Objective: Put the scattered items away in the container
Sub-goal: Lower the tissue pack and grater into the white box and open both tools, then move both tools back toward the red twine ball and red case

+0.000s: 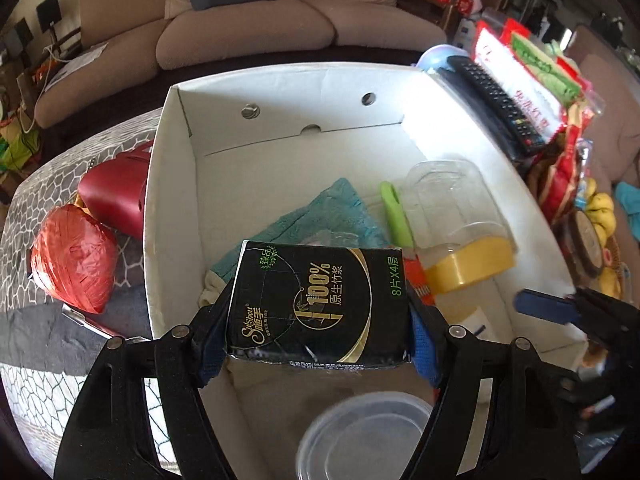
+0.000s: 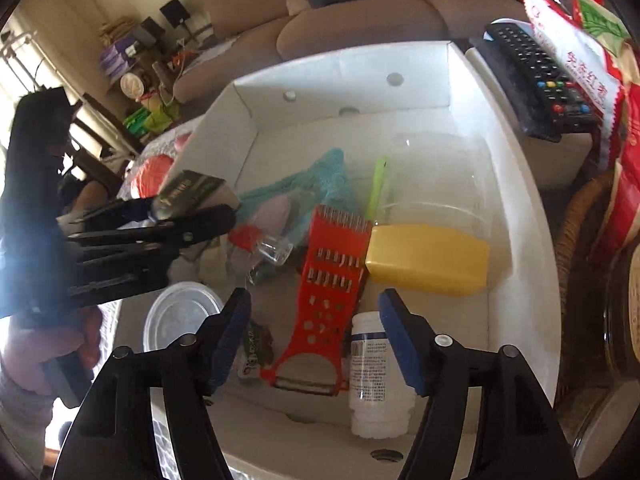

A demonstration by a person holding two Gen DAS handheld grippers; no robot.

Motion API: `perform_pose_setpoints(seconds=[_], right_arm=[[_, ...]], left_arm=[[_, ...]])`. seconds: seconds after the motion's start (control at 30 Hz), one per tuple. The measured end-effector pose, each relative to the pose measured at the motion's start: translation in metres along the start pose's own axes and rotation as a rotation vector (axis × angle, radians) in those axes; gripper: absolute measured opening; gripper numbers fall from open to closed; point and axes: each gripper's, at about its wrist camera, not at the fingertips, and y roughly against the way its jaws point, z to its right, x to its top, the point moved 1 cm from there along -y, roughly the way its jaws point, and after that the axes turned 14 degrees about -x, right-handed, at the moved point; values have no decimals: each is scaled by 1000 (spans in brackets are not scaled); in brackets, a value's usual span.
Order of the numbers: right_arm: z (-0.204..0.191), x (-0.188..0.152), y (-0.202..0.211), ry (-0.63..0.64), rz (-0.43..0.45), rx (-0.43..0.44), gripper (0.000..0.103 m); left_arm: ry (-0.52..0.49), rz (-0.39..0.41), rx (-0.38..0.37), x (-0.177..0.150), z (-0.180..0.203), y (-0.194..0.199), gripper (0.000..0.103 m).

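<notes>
My left gripper (image 1: 318,320) is shut on a black tissue pack (image 1: 320,300) and holds it above the white cardboard box (image 1: 280,84). The pack also shows in the right wrist view (image 2: 188,190), held over the box's left side (image 2: 216,120). My right gripper (image 2: 314,320) is open and empty above the box. Inside the box lie a teal cloth (image 2: 320,178), an orange grater (image 2: 328,280), a clear jar with a yellow lid (image 2: 424,256), a white bottle (image 2: 372,372), a green tool (image 2: 378,184) and a clear round lid (image 2: 176,316).
A red twine ball (image 1: 74,258) and a red case (image 1: 116,196) lie on the patterned table left of the box. A black remote (image 1: 496,100) and snack bags (image 1: 532,76) stand to its right. A sofa (image 1: 240,32) is behind.
</notes>
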Motion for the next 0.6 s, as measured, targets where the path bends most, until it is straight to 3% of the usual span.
perform_pose_setpoints(seconds=[0.13, 0.2, 0.3, 0.47, 0.6], right_arm=[[0, -12, 11, -27, 38, 37, 75], [-5, -16, 12, -10, 35, 37, 75], [-9, -19, 16, -3, 36, 39, 75], [-15, -19, 22, -16, 57, 43, 75], [-28, -26, 32, 8, 69, 40, 79]], left_arm=[[20, -42, 25, -11, -3, -14, 73], [13, -45, 31, -17, 0, -10, 86], [23, -29, 26, -23, 2, 6, 93], [22, 53, -14, -28, -1, 60, 94], [5, 142, 19, -51, -20, 107, 102]])
